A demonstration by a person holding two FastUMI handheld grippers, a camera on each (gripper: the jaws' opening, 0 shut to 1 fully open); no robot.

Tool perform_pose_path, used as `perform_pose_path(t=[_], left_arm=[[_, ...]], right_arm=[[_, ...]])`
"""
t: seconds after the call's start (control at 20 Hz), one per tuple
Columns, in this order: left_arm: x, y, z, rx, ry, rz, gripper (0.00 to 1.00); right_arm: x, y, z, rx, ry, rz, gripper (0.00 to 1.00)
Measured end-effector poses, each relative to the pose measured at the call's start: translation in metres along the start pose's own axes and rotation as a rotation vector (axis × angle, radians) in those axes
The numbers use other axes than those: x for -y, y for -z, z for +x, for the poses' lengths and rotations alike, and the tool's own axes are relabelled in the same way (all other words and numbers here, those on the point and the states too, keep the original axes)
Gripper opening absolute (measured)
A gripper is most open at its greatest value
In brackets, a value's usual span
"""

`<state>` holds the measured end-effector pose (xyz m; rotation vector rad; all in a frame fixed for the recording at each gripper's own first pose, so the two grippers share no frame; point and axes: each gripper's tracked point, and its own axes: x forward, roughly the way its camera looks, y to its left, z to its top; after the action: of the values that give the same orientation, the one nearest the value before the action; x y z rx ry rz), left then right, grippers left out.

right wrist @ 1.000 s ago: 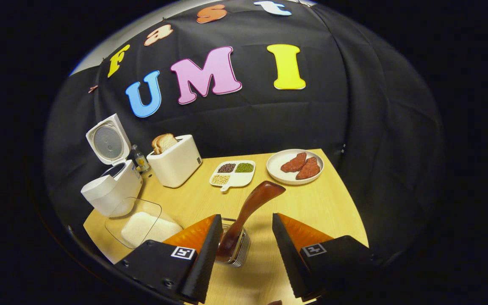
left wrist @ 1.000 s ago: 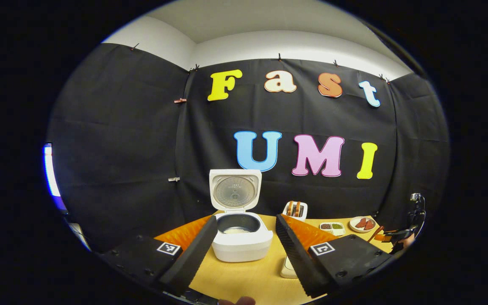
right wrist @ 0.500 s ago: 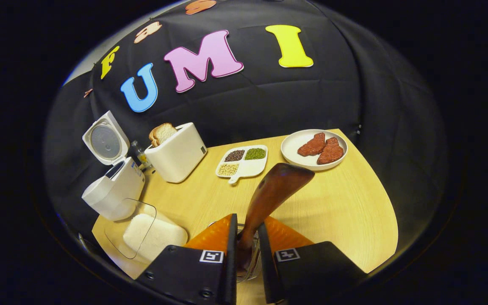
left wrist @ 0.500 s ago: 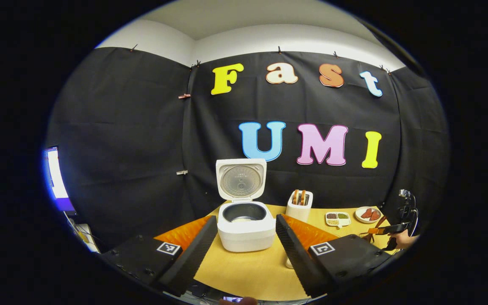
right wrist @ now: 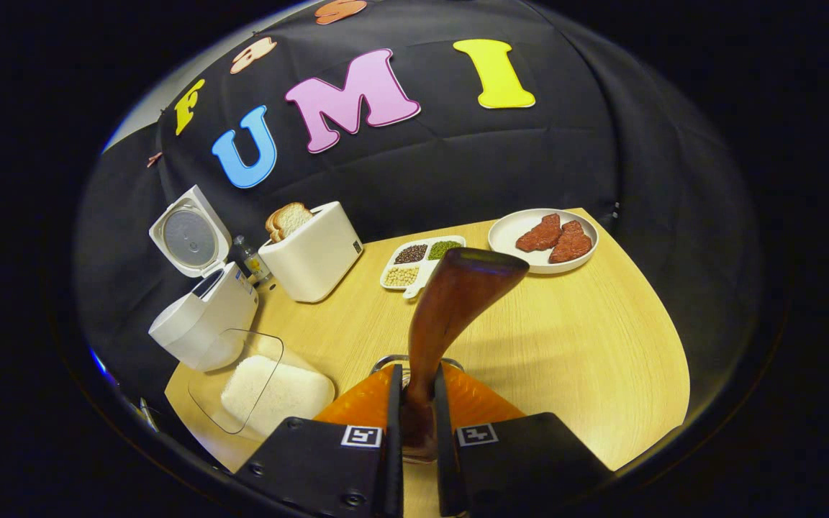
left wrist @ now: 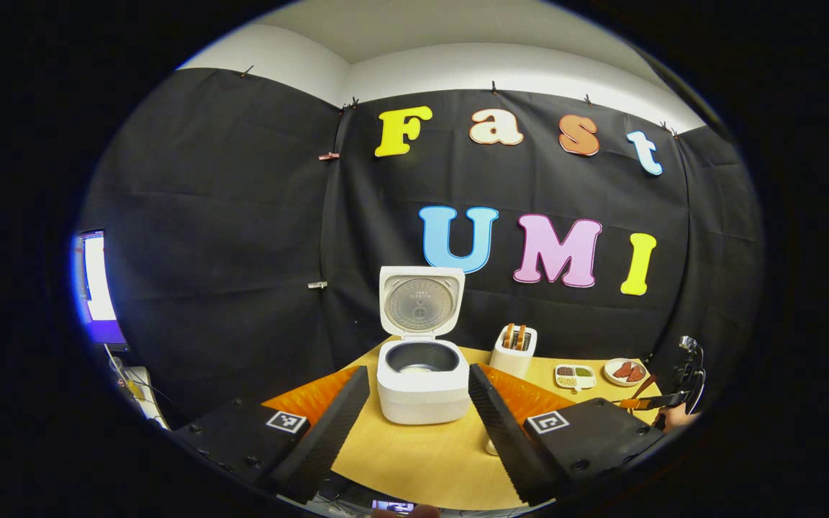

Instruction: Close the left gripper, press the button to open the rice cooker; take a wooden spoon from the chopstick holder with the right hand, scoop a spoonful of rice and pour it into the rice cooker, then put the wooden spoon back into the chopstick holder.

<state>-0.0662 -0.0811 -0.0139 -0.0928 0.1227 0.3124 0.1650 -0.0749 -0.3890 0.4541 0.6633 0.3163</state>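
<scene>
The white rice cooker (left wrist: pixel 422 381) (right wrist: pixel 202 316) stands with its lid up and its dark pot showing. My left gripper (left wrist: pixel 418 403) is open, held back from the cooker with nothing between its fingers. In the right gripper view, my right gripper (right wrist: pixel 414 410) is shut on the brown wooden spoon (right wrist: pixel 450 309), whose broad end sticks up and away from me. The rim of the chopstick holder (right wrist: pixel 386 360) peeks out just behind the fingers. A clear container of white rice (right wrist: pixel 274 392) lies at the table's near left. The right gripper and its hand (left wrist: pixel 663 403) also appear far right in the left gripper view.
A white toaster (right wrist: pixel 314 252) with bread slices stands beside the cooker, a small bottle (right wrist: pixel 250 260) between them. A divided dish of beans (right wrist: pixel 418 260) and a plate of red meat pieces (right wrist: pixel 547 237) sit at the back of the wooden table (right wrist: pixel 587 345).
My right gripper closed on the spoon's handle and the spoon now stands more upright. My left gripper drew back from the cooker, staying open.
</scene>
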Motion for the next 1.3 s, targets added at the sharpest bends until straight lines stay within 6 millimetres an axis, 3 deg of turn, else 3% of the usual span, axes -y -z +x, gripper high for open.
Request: perform_pose_path(t=[0.4,0.45,0.75,0.9,1.0,1.15,1.3], left_arm=[[-0.023,-0.002,0.011,0.002,0.052,0.012,0.96],[-0.029,-0.001,0.016,0.005,0.063,0.015,0.96],[-0.061,0.003,0.044,-0.003,0.14,0.007,0.95],[-0.075,0.005,0.057,-0.002,0.174,0.021,0.96],[-0.081,0.008,0.065,-0.003,0.202,0.019,0.95],[-0.092,0.013,0.077,-0.008,0.23,0.022,0.95],[-0.105,0.014,0.084,-0.006,0.239,0.029,0.95]], right_arm=[[-0.003,-0.045,-0.023,0.118,0.072,0.007,0.22],[-0.004,-0.048,-0.025,0.12,0.084,-0.001,0.16],[-0.034,-0.077,-0.047,0.189,0.131,-0.009,0.16],[-0.072,-0.098,-0.064,0.249,0.093,-0.016,0.17],[-0.11,-0.104,-0.07,0.265,0.039,-0.021,0.16],[-0.17,-0.097,-0.067,0.259,-0.036,-0.065,0.16],[-0.205,-0.071,-0.044,0.201,-0.031,-0.175,0.16]])
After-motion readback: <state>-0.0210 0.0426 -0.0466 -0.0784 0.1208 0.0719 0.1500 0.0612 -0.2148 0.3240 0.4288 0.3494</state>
